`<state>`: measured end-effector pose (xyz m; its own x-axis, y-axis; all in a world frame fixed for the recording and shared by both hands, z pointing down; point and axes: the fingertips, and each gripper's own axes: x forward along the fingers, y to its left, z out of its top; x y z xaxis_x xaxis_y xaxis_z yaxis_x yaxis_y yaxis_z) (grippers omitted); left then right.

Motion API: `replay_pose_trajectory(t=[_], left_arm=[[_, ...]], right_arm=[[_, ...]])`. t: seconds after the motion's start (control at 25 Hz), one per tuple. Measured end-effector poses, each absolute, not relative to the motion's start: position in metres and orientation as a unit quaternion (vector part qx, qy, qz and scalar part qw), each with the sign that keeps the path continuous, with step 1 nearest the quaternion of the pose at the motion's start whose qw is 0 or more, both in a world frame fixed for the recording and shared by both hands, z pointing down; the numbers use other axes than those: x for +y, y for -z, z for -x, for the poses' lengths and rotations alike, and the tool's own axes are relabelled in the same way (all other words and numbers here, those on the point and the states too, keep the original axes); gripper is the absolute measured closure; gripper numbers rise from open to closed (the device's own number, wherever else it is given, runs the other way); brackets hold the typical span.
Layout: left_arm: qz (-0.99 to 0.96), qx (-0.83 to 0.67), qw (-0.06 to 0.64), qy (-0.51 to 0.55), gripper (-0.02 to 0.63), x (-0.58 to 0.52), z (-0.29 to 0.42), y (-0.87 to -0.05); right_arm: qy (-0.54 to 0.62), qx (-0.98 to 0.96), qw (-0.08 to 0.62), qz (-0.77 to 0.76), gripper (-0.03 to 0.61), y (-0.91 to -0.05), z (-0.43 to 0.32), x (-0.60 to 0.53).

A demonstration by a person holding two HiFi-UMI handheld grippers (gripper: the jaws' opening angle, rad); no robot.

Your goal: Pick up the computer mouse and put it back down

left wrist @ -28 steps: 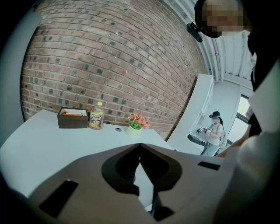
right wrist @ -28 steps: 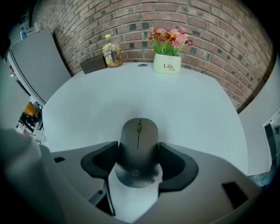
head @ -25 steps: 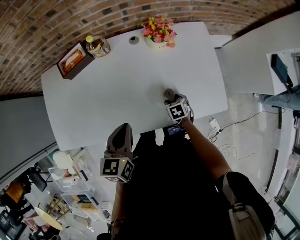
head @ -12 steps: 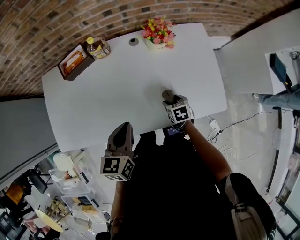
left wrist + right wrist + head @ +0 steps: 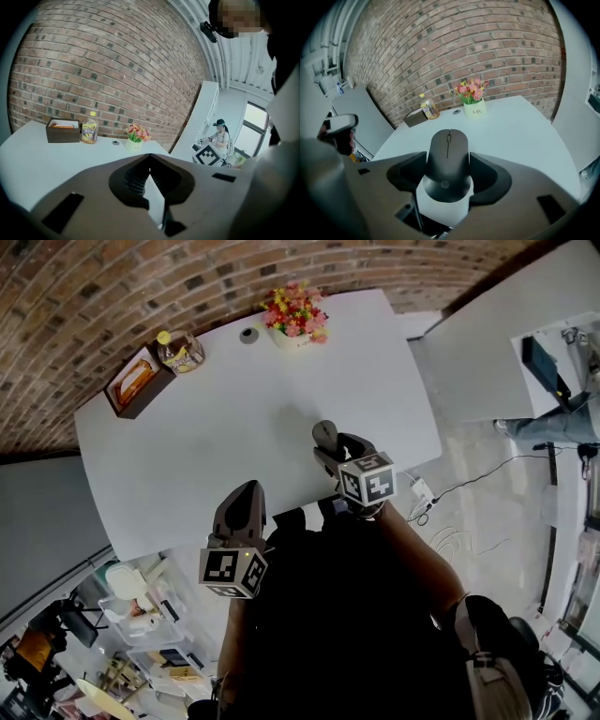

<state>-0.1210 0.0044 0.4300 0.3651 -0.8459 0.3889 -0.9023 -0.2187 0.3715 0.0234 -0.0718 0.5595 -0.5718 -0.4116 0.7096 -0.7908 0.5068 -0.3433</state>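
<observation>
Risen off the surface [image 5: 206, 427], the right gripper [image 5: 448, 177] clamps the computer mouse [image 5: 447, 147] by its sides for control; left gripper [image 5: 150, 177] idles, closed and empty.

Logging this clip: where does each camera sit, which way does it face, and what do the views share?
Head view: on the person's head, looking steeply down at the white table; left claw, right claw and right forearm show.
Left gripper view: on the left claw, facing across the table to the brick wall; its shut jaws show.
Right gripper view: on the right claw, facing that wall; its jaws grip the mouse.
Shared: all three show the flower pot.
</observation>
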Motion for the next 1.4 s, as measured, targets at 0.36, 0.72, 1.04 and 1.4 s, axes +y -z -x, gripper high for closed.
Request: replay_pose_trajectory(t=[0.36,0.72,1.04,1.4], left_arm=[[-0.801,-0.533,0.267,-0.049,0.6,-0.011,0.1,-0.425],[-0.809,-0.522,0.265,-0.048,0.6,-0.018,0.089,-0.424],[-0.81,-0.52,0.266,-0.047,0.6,-0.021,0.082,-0.423],[-0.808,-0.524,0.268,-0.04,0.6,-0.022,0.081,-0.42]], right_arm=[[-0.451,-0.817,0.1,-0.346,0.275,-0.497,-0.041,-0.062],[-0.5,-0.805,-0.01,-0.32,0.274,-0.45,-0.067,-0.053],[-0.486,-0.826,-0.056,-0.278,0.275,-0.417,-0.058,-0.053],[-0.478,-0.838,-0.036,-0.261,0.273,-0.412,-0.041,-0.052]])
